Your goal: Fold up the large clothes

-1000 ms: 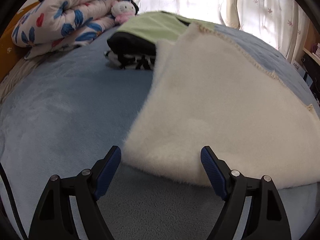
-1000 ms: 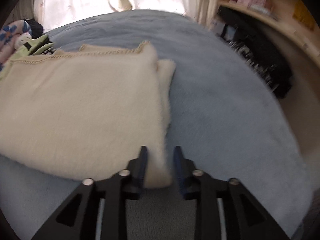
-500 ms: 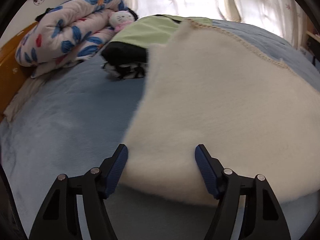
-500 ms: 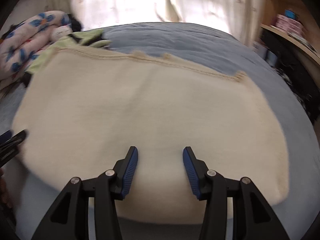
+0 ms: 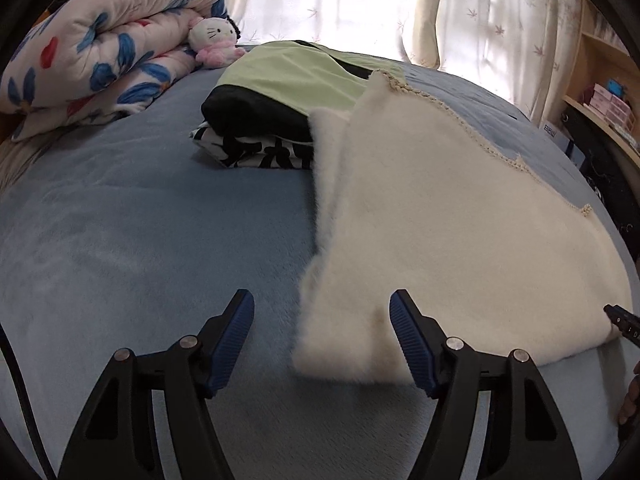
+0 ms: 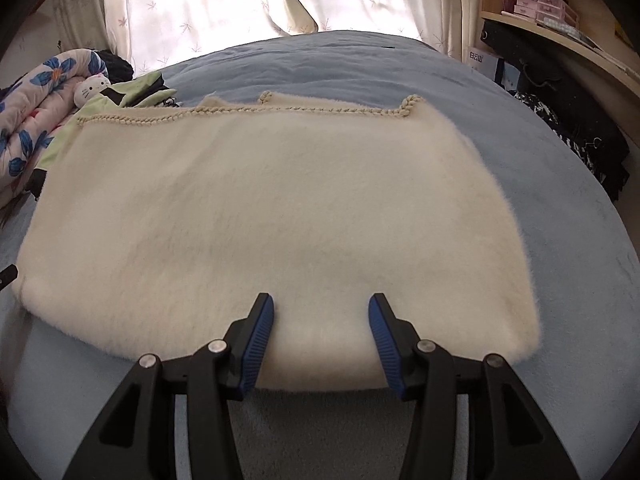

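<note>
A cream fluffy garment [image 6: 272, 220] with a braided far edge lies folded flat on the blue bed [image 6: 580, 248]. In the left wrist view the garment [image 5: 460, 240] spreads right of centre, its near left corner between my fingers. My left gripper [image 5: 322, 334] is open, its jaws either side of that corner, holding nothing. My right gripper [image 6: 321, 338] is open over the garment's near edge, jaws apart and empty. The right gripper's tip shows at the far right of the left wrist view [image 5: 622, 322].
A stack of folded clothes, light green on black on a black-and-white piece [image 5: 276, 116], lies behind the garment. A flowered quilt [image 5: 100, 40] and a plush cat [image 5: 214, 40] sit at the back left. Shelves and dark bags [image 6: 560, 80] stand right of the bed.
My right gripper let go of the garment's corner, opened, and swung left to face the middle of its near edge. My left gripper shifted so the garment's left corner lies between its jaws.
</note>
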Available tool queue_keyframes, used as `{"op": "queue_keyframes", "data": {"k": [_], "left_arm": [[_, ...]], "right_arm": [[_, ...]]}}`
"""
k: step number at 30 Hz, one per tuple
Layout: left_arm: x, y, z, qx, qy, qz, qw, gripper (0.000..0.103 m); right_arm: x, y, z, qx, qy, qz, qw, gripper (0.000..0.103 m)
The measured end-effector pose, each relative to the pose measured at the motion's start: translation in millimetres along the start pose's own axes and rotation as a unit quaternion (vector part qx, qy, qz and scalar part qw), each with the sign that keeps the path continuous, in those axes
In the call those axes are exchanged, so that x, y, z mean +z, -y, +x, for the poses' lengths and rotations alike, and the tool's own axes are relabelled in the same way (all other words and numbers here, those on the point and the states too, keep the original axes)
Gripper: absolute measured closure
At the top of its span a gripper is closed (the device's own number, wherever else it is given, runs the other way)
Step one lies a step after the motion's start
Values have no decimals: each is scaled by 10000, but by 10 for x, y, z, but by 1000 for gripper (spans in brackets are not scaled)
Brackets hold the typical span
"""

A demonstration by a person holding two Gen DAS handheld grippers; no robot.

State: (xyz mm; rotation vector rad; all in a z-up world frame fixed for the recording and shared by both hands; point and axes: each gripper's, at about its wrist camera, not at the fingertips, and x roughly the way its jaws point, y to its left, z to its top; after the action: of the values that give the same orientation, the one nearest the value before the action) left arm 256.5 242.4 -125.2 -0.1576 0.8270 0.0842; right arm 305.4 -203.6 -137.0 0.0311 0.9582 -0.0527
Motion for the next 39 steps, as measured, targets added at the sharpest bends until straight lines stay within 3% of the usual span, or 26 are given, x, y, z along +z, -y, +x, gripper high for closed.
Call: {"op": "queue_keyframes", "data": {"k": [3, 4, 6, 7, 10, 16, 21, 24, 25, 27, 29, 31, 33, 35, 37, 39], "left_arm": [[90, -95, 195, -330, -298, 21, 9990, 35], [100, -107, 257, -377, -387, 39, 9985, 40], [96, -112, 320, -628, -475, 60, 9969, 58], [107, -111, 340, -886, -506, 26, 9948, 76], [88, 11, 250, -688, -244, 289, 9969, 95], [-60, -13, 64, -566, -186, 330, 9977, 97], [-177, -98, 129, -587, -431, 171, 9972, 96], [-102, -1, 26, -250, -349, 286, 9987, 90], [-69, 83, -67, 64, -226, 419, 9988, 85], [-34, 197, -221, 326, 24, 525, 9981, 69], [-5, 363, -399, 78, 355, 511, 9980, 43], [-9, 528, -446, -151, 481, 477, 9976, 36], [-48, 689, -364, -239, 359, 501, 9978, 36], [-132, 806, -143, -89, 23, 506, 9987, 36], [-235, 803, 95, 133, -396, 441, 9982, 36], [-299, 726, 206, 211, -503, 356, 9979, 36]], "right_arm": [[-1, 39, 4, 91, -9, 65, 9999, 53], [-1, 47, 5, 104, -13, 74, 9999, 53], [1, 35, 12, 103, -18, 74, 9999, 53], [-4, 35, 10, 98, -16, 67, 9999, 53], [-7, 44, 12, 104, -19, 65, 9999, 53], [-33, 75, -47, 179, -77, 135, 9997, 53], [-75, 91, -7, 200, -137, 86, 9997, 53], [-51, 41, -53, 61, -151, 31, 9999, 53], [-46, 16, -80, 14, -153, 31, 9999, 53], [-44, -48, -141, 115, -111, 101, 9998, 53], [-36, -158, -181, 312, -81, 132, 9994, 53], [-38, -329, -195, 535, -64, 59, 9985, 53], [-50, -512, -178, 643, -72, -132, 9978, 53], [-66, -637, -158, 465, -20, -359, 9983, 53], [-63, -580, -132, 282, -51, -356, 9990, 53], [-59, -369, -83, -120, -151, -163, 9997, 53]]}}
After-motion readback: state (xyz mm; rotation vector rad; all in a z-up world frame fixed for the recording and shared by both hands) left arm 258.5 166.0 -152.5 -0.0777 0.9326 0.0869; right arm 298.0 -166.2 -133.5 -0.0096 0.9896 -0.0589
